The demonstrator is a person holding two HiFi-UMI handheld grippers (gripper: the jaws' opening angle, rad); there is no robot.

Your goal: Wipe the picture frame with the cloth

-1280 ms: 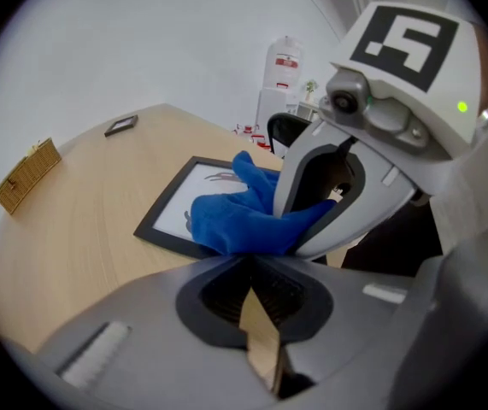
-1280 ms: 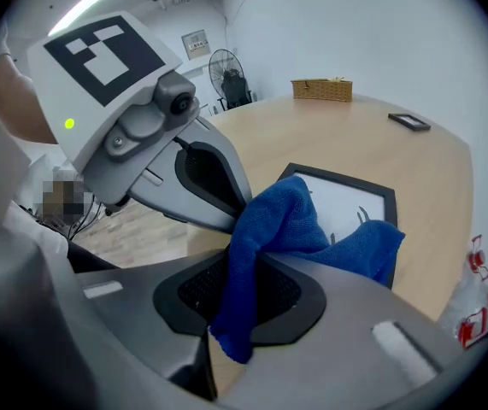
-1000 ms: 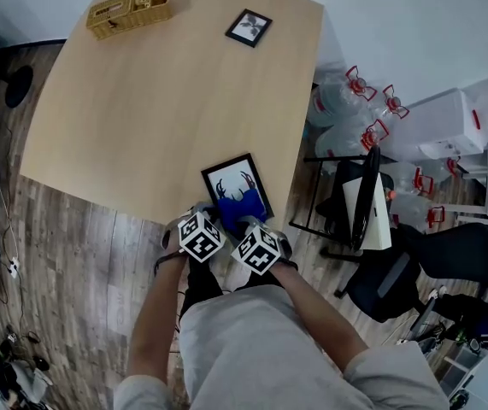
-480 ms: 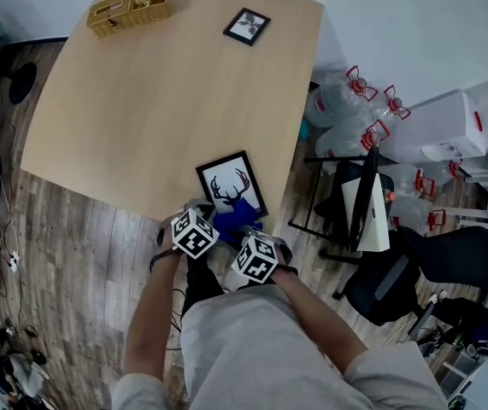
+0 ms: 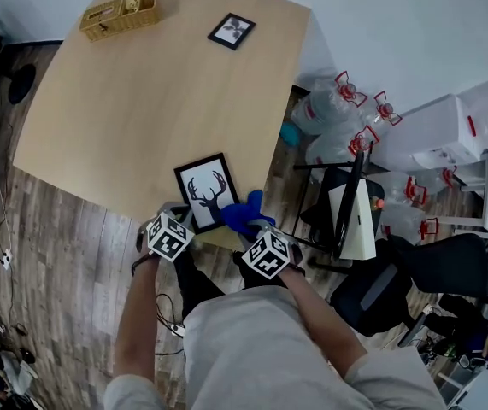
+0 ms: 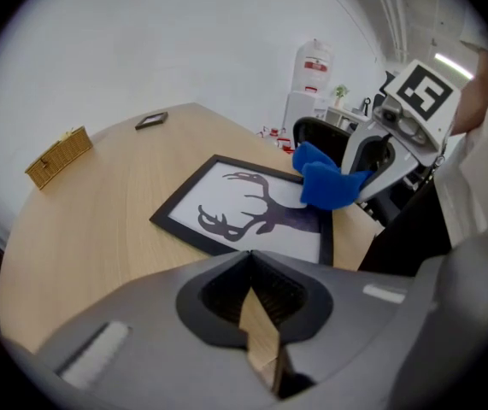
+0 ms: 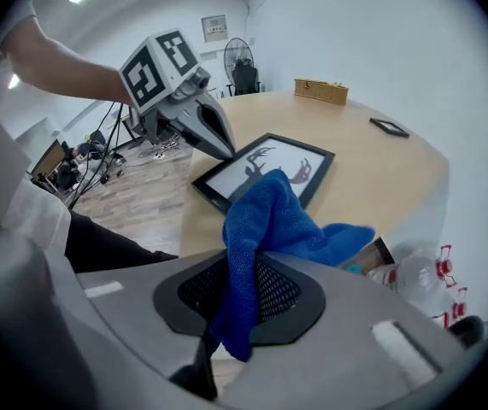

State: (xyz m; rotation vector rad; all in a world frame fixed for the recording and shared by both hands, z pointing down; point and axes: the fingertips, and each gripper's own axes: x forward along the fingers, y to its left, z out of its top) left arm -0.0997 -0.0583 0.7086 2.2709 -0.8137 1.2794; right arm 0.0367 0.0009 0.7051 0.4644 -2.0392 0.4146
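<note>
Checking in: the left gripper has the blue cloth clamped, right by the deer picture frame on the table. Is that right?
No, the right gripper has the blue cloth clamped, as the right gripper view shows; the left gripper holds nothing. It is right by the deer picture frame on the table.

Left gripper (image 6: 250, 267) jaws pinched together, empty. Deer picture frame (image 6: 244, 207) lies flat on the surface (image 6: 115, 195), blue cloth (image 6: 329, 182) at its right corner.
</note>
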